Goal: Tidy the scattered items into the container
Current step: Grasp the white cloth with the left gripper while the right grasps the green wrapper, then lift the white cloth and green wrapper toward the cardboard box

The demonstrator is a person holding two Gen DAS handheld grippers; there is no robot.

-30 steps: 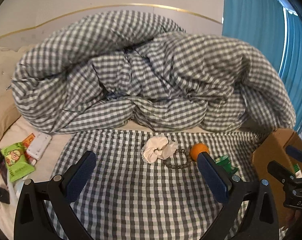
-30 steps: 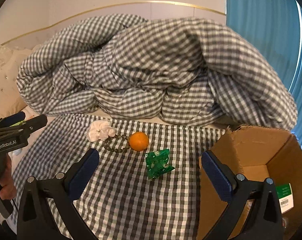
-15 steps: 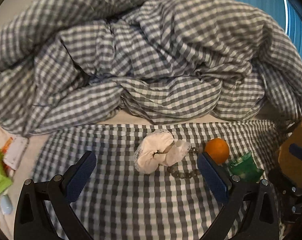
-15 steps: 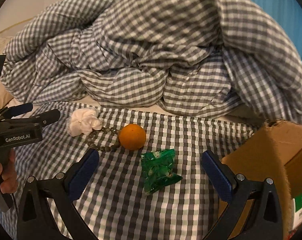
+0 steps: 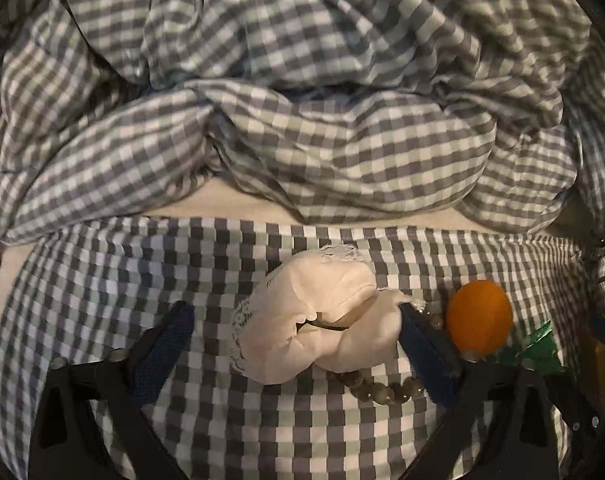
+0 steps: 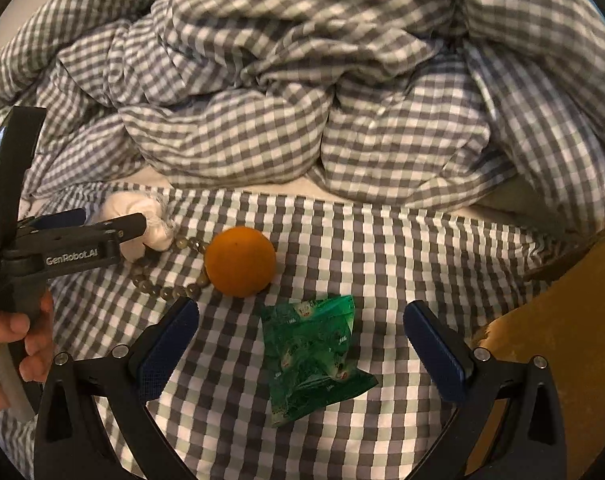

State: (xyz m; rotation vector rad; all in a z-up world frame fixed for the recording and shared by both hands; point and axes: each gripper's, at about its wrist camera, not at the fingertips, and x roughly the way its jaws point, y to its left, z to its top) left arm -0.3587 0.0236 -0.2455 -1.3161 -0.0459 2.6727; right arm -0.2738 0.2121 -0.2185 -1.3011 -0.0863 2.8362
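Observation:
A white scrunchie (image 5: 314,320) lies on the checked sheet between the open fingers of my left gripper (image 5: 294,344); the right finger touches its edge. A string of grey-green beads (image 5: 378,390) lies under and beside it. An orange (image 5: 478,316) sits just right of the left gripper. In the right wrist view my right gripper (image 6: 298,344) is open around a green snack packet (image 6: 314,356). The orange (image 6: 240,262), the beads (image 6: 170,290) and the scrunchie (image 6: 142,224) lie beyond it, with the left gripper (image 6: 114,226) at the scrunchie. The cardboard box (image 6: 558,320) stands at the right.
A bunched grey-checked duvet (image 6: 322,92) fills the back of the bed in both views. The person's hand (image 6: 10,344) holds the left gripper's handle at the left edge of the right wrist view. The green packet's corner (image 5: 538,344) shows at the right of the left wrist view.
Both grippers have moved forward and down. The left gripper has closed in around the scrunchie. The right gripper has closed in over the green packet. Nothing has been gripped.

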